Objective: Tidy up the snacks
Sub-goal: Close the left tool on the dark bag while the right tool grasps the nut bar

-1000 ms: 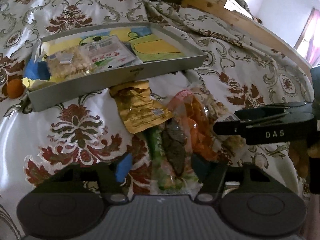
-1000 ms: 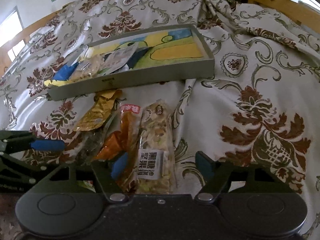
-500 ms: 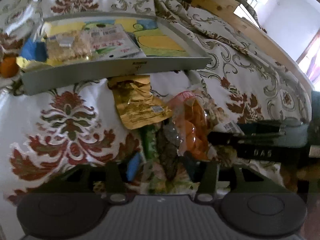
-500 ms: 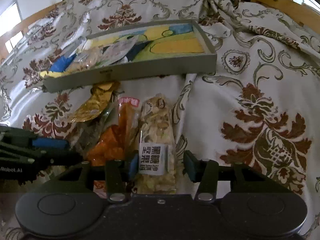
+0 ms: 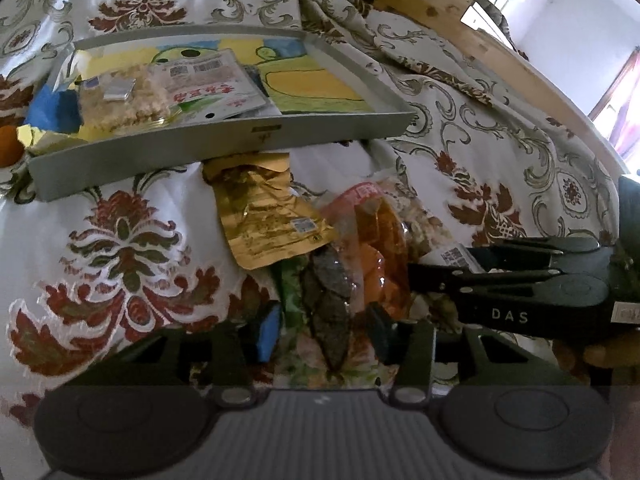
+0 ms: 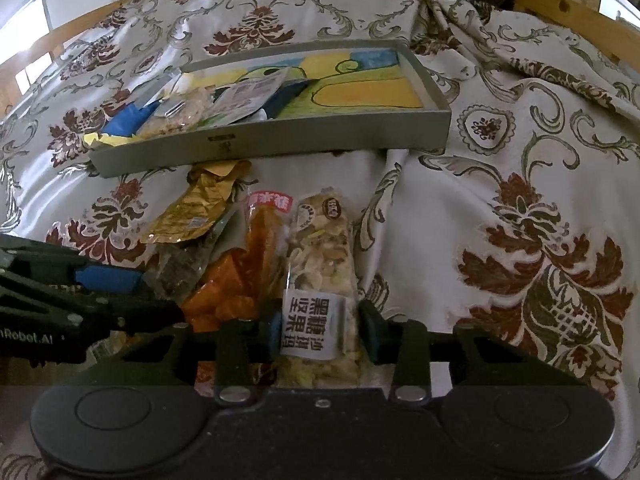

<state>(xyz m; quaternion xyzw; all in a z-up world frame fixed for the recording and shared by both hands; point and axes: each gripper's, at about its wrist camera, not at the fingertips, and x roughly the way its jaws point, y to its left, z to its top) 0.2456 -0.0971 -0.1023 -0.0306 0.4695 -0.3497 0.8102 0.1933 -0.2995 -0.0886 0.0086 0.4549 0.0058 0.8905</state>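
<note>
Right tongs: jaws just closed in, nut brittle bar clamped at its label end.
Left tongs: jaws just closed in, clear pack of dark snack pinched.
Snacks: lying together on bedspread, orange pack between, gold pouch behind.
Tray: beyond, packets piled at left end.

Four snack packs lie side by side on the bed, just ahead of both hand-held grippers. Nut bar sits between right hand-held gripper pads; seaweed pack between left hand-held gripper pads. Tray lies beyond them, packets piled in its left end.
</note>
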